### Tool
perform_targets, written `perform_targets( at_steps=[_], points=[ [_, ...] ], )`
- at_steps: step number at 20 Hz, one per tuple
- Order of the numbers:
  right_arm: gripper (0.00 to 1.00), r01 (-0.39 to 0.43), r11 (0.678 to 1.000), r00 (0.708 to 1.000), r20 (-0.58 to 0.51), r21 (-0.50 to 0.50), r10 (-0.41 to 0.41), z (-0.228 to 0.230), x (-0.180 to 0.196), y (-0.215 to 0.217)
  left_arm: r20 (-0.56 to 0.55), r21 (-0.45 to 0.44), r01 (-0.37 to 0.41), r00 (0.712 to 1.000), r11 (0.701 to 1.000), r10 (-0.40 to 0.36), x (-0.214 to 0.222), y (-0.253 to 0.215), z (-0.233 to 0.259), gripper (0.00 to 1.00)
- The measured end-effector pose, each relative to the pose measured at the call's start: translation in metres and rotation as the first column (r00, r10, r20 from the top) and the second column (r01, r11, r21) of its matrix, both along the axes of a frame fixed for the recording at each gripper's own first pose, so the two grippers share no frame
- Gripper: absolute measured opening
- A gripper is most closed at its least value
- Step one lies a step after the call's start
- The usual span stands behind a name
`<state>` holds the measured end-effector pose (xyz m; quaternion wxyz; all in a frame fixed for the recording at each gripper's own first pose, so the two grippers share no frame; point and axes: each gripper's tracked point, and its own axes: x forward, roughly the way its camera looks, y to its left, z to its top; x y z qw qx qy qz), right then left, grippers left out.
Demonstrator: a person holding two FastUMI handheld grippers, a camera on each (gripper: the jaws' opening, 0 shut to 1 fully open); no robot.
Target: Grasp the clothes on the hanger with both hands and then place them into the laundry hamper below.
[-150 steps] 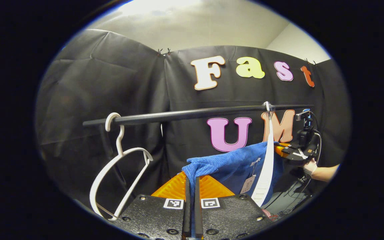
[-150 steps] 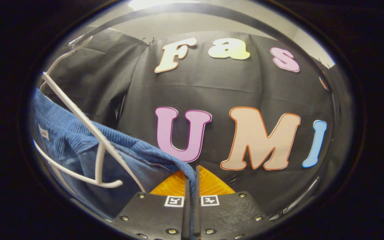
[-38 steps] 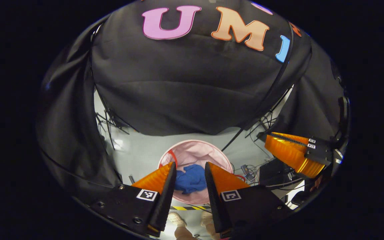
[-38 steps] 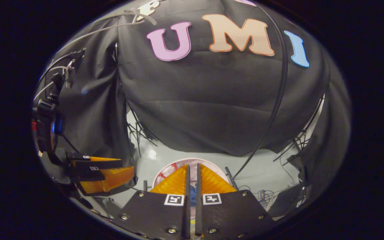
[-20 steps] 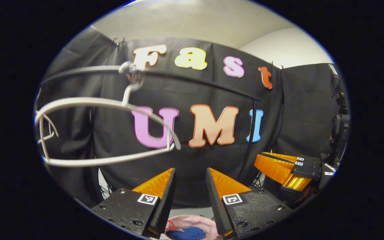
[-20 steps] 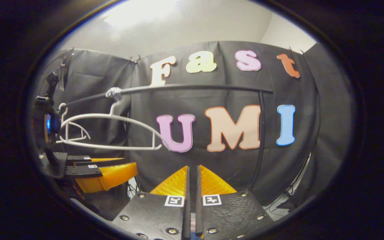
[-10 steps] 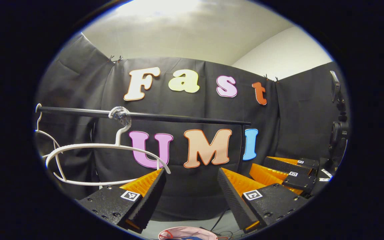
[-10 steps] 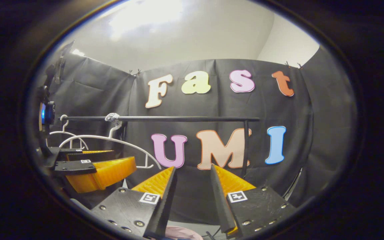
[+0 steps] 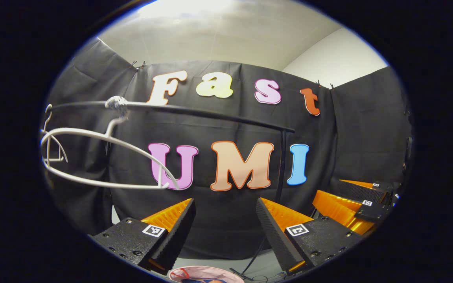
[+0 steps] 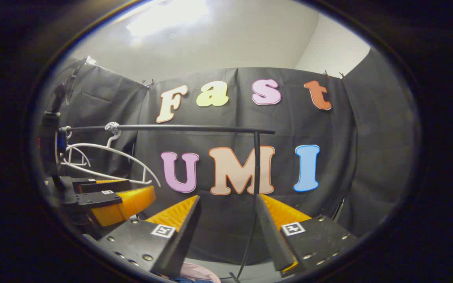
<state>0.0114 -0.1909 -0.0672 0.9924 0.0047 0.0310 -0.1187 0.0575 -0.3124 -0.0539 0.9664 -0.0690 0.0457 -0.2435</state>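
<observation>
Below the black rail (image 9: 195, 112), the left gripper (image 9: 224, 224) and right gripper (image 10: 228, 220) both gape wide and empty (their load apparently delivered); blue clothes (image 9: 197, 280) lie in the pink hamper (image 9: 207, 272) beneath that rail, whose white hanger (image 9: 104, 157) hangs bare.

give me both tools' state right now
left tool: open, holding nothing.
right tool: open, holding nothing.
</observation>
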Motion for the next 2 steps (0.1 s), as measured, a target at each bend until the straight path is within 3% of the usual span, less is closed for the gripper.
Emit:
perform_targets(
  at_steps=[1, 2],
  points=[
    [0.91, 0.013, 1.000, 1.000, 0.000, -0.003, -0.013, -0.012, -0.006, -0.013, -0.011, 0.012, -0.001, 1.000, 1.000, 0.002, 0.000, -0.012, -0.019, 0.94],
    [0.89, 0.030, 1.000, 1.000, -0.006, -0.008, -0.030, -0.028, -0.013, -0.027, -0.029, 0.026, -0.001, 1.000, 1.000, 0.001, -0.001, -0.023, -0.040, 0.96]
  ],
)
